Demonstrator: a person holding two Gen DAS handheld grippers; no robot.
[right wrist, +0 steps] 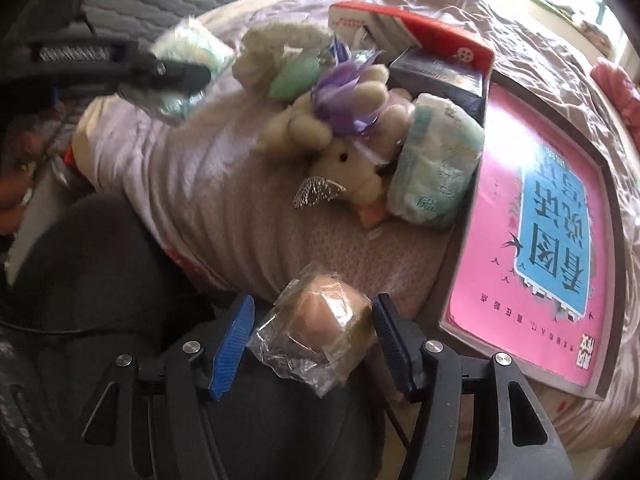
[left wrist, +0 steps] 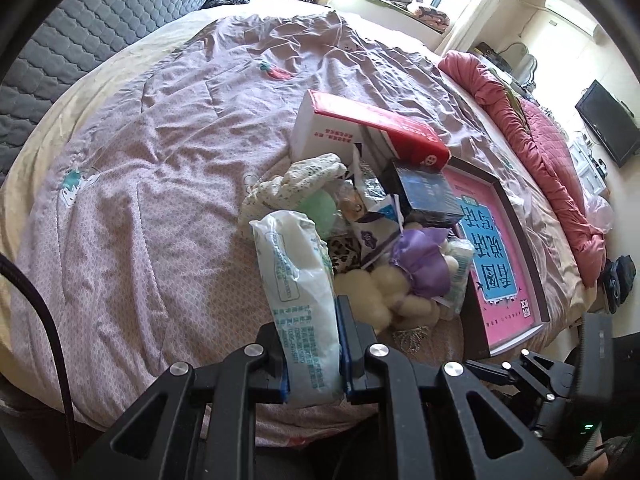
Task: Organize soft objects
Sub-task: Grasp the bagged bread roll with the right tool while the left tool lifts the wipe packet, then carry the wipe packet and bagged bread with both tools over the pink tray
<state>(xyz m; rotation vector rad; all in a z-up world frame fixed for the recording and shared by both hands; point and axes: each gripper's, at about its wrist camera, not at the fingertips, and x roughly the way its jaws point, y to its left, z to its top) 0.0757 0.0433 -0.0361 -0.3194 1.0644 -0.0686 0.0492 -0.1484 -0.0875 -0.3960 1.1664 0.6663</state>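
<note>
Left claw [left wrist: 314,354] pinches a light, squashy white packet [left wrist: 298,280] at its lower end above the bed [left wrist: 140,184], while the right claw [right wrist: 314,320], jaws apart, brackets a slippery film-wrapped bun [right wrist: 320,324], best taken gently across its middle.

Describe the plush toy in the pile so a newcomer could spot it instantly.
Start at the big pink book lying flat on the lilac quilt. Just left of it sits a white-and-green wrapped soft pack, and against that lies the cream plush toy. Only it has a black bead eye, a purple ribbon bow and an orange beak-like tip.
</note>
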